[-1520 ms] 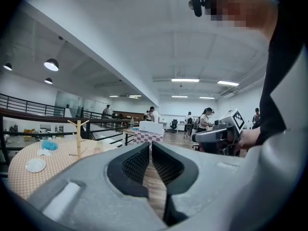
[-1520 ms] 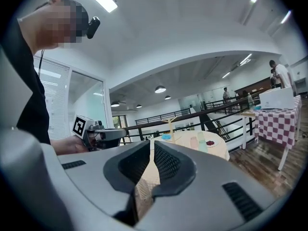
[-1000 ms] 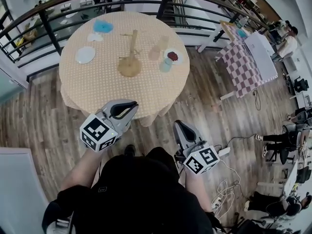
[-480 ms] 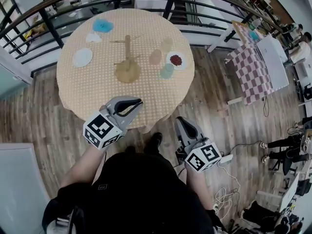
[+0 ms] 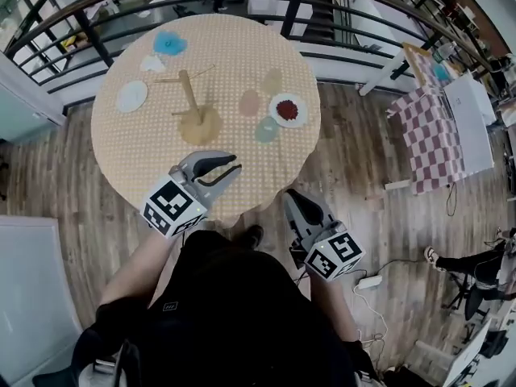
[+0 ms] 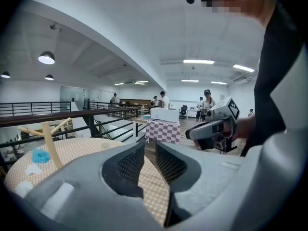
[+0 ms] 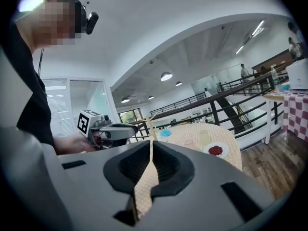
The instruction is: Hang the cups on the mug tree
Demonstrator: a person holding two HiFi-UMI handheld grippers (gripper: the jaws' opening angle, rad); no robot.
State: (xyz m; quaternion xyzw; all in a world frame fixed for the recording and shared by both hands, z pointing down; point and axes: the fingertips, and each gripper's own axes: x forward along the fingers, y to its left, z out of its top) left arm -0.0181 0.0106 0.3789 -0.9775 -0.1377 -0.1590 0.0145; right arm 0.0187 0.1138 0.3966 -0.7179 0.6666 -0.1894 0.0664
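Observation:
The wooden mug tree (image 5: 193,111) stands on the round table (image 5: 137,147), left of centre. Three pale cups lie to its right: a pinkish one (image 5: 250,101), a greenish one (image 5: 266,129) and a beige one (image 5: 272,80). My left gripper (image 5: 230,166) hovers over the table's near edge; its jaws have just been opening and show a narrow gap with nothing in it. In the left gripper view the tree (image 6: 48,141) is far left. My right gripper (image 5: 294,197) is shut and empty, just off the table's near right edge. The right gripper view shows the tree (image 7: 150,125) beyond its closed tips.
A plate of red bits (image 5: 288,109) sits beside the cups. A white dish (image 5: 131,96), a blue item (image 5: 168,43) and a small white piece (image 5: 151,63) lie at the table's far left. A black railing (image 5: 76,10) curves behind the table; a checked table (image 5: 431,127) stands right.
Both grippers have moved forward to the table's near edge, and the table now sits closer in the head view. The left jaws have parted slightly; the right stay closed.

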